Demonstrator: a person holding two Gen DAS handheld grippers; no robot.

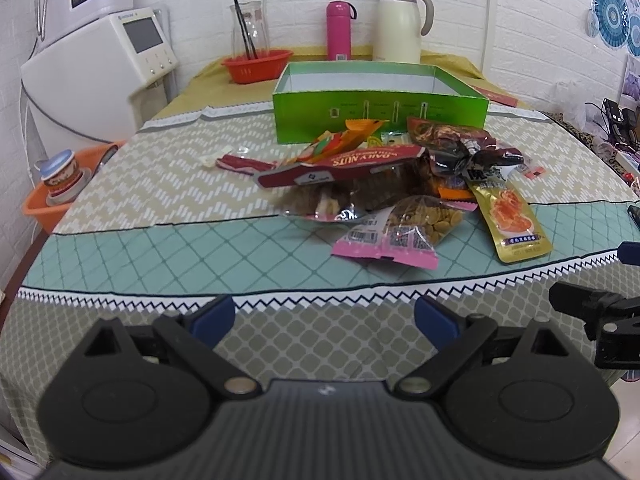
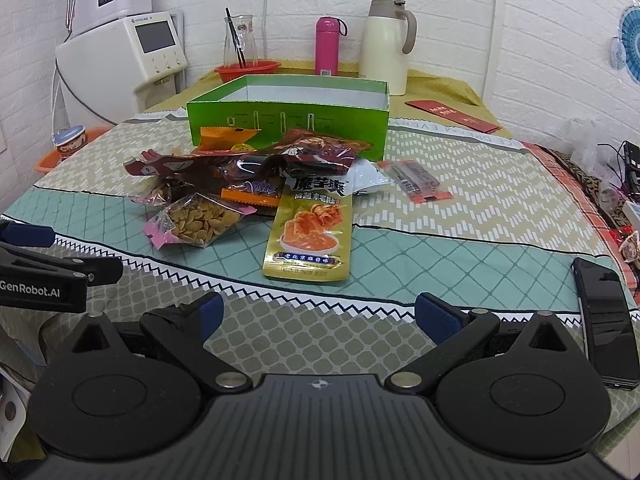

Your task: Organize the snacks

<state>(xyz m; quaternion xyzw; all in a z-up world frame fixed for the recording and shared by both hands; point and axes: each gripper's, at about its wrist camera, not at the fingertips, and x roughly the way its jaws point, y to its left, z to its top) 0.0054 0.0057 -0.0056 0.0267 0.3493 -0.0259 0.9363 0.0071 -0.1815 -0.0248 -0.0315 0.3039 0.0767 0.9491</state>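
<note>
Both tongs, left tongs [image 1: 324,316] and right tongs [image 2: 318,314], hang apart and empty at the surface's [image 1: 120,248] near edge. Snack packets [image 1: 400,184] lie heaped before the green box [image 1: 380,120]; sorting seems unstarted. Next: reach forward for the nearest gold packet [image 2: 310,232].

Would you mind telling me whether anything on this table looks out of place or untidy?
Yes. The snack packets lie in a loose overlapping heap in front of the green box rather than in it, one small packet strays apart to the right, and a phone overhangs the table edge.
</note>
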